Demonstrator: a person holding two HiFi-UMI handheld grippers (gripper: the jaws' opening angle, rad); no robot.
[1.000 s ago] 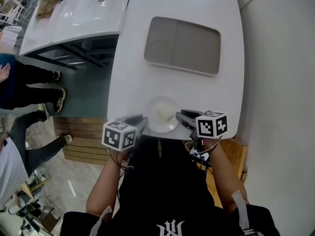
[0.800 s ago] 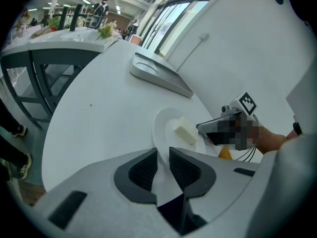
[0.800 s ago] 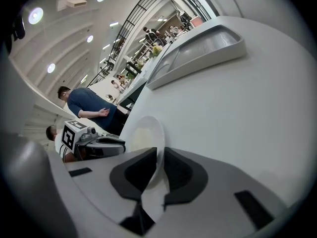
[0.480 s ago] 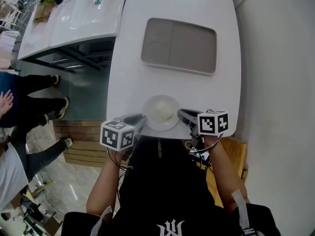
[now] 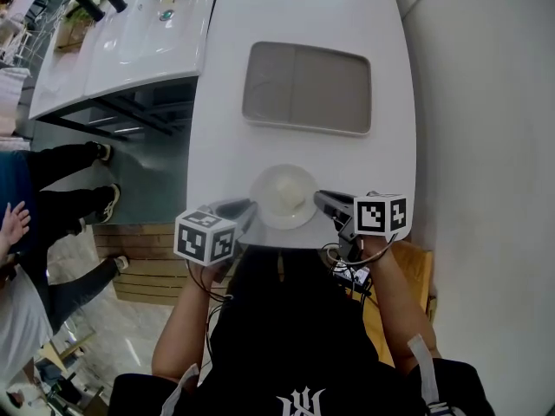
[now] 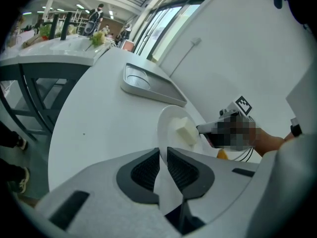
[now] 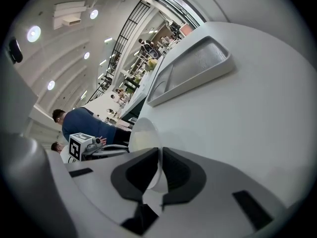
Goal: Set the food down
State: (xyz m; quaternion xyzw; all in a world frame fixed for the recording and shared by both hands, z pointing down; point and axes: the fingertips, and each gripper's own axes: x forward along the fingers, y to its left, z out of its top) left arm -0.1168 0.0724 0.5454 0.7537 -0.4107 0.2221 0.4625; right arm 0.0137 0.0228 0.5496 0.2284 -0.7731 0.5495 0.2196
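1. A glossy white table (image 5: 225, 146) with a rounded near end.
2. A grey two-compartment tray (image 5: 307, 87) lies flat toward its far end.
3. A white plate (image 5: 267, 185) sits at the near edge; contact unclear.

White plate (image 5: 267, 185), pale cream food (image 5: 291, 200), grey tray (image 5: 306, 87), white table (image 5: 303, 7)

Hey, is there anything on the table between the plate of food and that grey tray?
Nothing visible. The stretch of white table between the plate and the grey tray shows bare, and the tray itself holds nothing.
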